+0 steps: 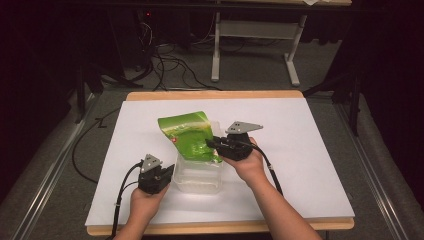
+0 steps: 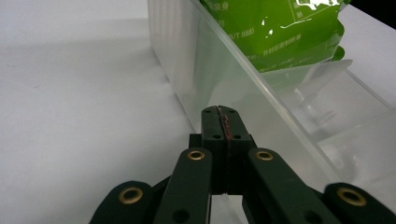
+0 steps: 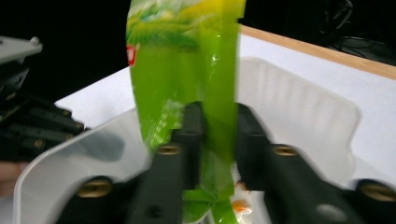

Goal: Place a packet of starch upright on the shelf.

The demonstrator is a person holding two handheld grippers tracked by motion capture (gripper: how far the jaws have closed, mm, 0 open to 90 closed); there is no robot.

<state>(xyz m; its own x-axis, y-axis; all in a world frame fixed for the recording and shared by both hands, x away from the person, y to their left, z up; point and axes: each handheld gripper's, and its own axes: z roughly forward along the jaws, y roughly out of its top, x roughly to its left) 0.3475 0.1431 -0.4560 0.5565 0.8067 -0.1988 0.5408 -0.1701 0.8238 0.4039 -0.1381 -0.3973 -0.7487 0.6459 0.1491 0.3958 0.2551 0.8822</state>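
Note:
A green snack bag [image 1: 187,132] stands tilted over a clear plastic container [image 1: 197,177] in the middle of the white board. My right gripper [image 1: 211,142] is shut on the bag's lower right edge. In the right gripper view the bag [image 3: 187,60] runs up between the jaws of the right gripper [image 3: 218,116], its bottom inside the container [image 3: 299,107]. My left gripper [image 1: 167,172] sits at the container's near left corner. Its jaws are shut, and the left gripper [image 2: 219,112] rests its tips against the clear wall [image 2: 187,60]. The bag [image 2: 280,32] rises beyond that wall.
The white board [image 1: 300,150] covers a wooden table top [image 1: 215,95] with open room to the left and right of the container. On the floor beyond lie black cables [image 1: 170,65] and the white legs of another table [image 1: 216,50].

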